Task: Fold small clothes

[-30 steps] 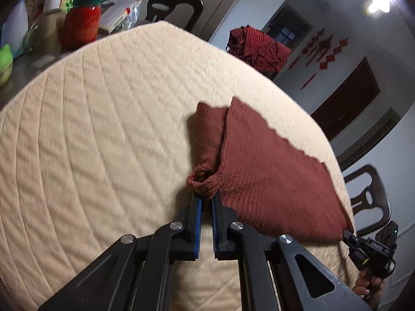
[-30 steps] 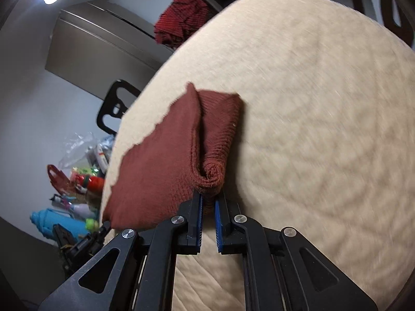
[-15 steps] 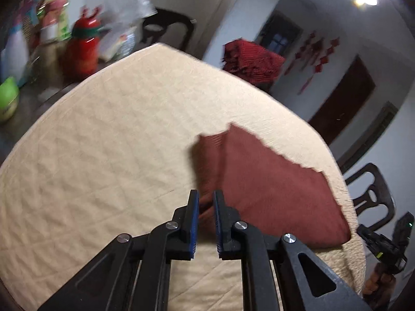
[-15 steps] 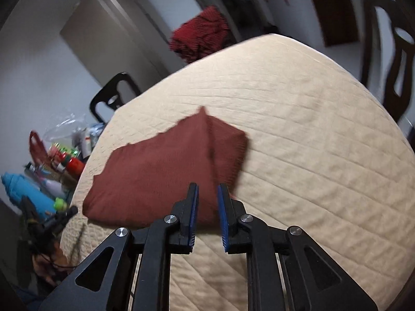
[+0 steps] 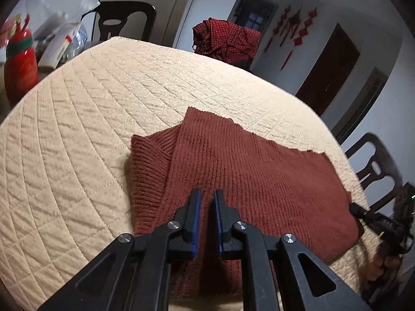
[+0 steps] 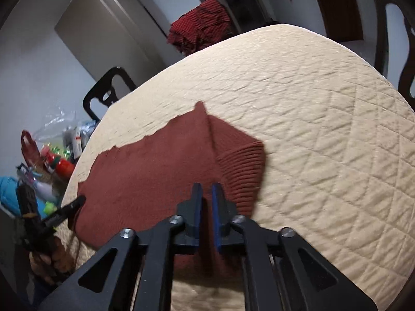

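Your sweater (image 5: 249, 178) lies flat on the quilt (image 5: 85, 129), folded, with a sleeve tucked at each end. Your left gripper (image 5: 206, 202) hangs over its near left part, your right gripper (image 6: 206, 194) over its near right part. Beyond the quilt's far edge a shirt (image 5: 228, 41) drapes over a chair. Bottles (image 5: 19, 62) and bags crowd the quilt's left side.
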The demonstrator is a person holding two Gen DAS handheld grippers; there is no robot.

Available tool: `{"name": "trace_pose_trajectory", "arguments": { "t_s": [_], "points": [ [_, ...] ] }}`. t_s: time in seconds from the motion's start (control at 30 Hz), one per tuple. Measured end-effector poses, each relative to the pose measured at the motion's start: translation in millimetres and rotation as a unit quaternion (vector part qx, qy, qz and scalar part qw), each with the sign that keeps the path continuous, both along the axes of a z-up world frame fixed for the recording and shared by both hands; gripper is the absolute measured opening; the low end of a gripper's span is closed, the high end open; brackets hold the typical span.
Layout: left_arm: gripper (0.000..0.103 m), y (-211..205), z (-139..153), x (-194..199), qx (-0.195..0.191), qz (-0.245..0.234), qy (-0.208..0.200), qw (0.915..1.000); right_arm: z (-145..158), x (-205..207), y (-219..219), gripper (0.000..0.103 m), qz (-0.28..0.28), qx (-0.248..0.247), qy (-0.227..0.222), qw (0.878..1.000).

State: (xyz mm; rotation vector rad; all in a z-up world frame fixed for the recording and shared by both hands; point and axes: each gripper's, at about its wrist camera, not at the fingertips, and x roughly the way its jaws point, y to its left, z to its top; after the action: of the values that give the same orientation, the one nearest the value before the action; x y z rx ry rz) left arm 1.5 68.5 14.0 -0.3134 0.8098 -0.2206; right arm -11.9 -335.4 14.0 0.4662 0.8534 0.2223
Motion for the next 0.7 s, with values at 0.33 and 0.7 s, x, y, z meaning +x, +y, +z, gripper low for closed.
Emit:
{"name": "trace_pose_trajectory", "arguments": {
  "t_s": [0.33, 0.7],
  "points": [
    [0.013, -14, 29, 17, 0.016, -0.004, -0.031, 0.9994, 14, 24, 27, 0.005, 0.027, -0.005, -0.011, 1.0],
    [0.013, -13, 4, 34, 0.032, 0.004, -0.001, 0.9995, -2, 36, 5, 0.003, -0.004, 0.02, 0.001, 1.0]
  ]
}}
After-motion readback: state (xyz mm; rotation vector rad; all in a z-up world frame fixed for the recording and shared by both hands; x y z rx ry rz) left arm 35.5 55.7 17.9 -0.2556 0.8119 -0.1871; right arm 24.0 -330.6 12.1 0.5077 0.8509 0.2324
